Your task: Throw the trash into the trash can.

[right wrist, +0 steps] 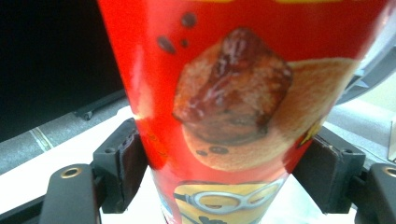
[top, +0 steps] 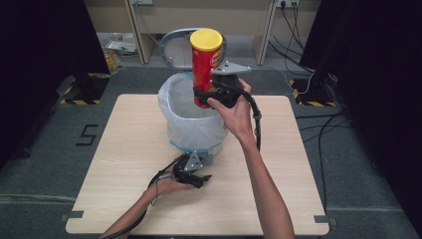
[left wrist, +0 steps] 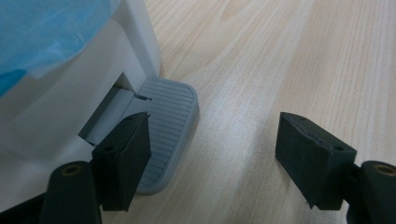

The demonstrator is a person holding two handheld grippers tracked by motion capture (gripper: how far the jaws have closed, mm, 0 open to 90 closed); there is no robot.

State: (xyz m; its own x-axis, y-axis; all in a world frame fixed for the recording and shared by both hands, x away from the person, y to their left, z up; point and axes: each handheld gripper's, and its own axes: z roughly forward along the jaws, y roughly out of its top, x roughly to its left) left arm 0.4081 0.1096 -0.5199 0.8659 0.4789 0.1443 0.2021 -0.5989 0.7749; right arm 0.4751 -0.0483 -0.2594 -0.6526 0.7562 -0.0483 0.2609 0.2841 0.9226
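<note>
Two grippers are busy here. The right gripper (top: 209,97) clamps a red chip can (top: 203,64) near its base, holding it upright above the open, bag-lined pedal bin (top: 191,122). The left gripper (left wrist: 212,151), jaws apart, has one jaw resting on the bin's grey pedal (left wrist: 170,126).

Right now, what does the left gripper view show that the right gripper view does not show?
The left gripper view shows the grey ribbed pedal at the foot of the white bin, with one pad of the open left gripper over it, and the wooden table. The right gripper view shows the red chip can clamped by the right gripper. Both share a pair of black jaws rising from the bottom edge.
</note>
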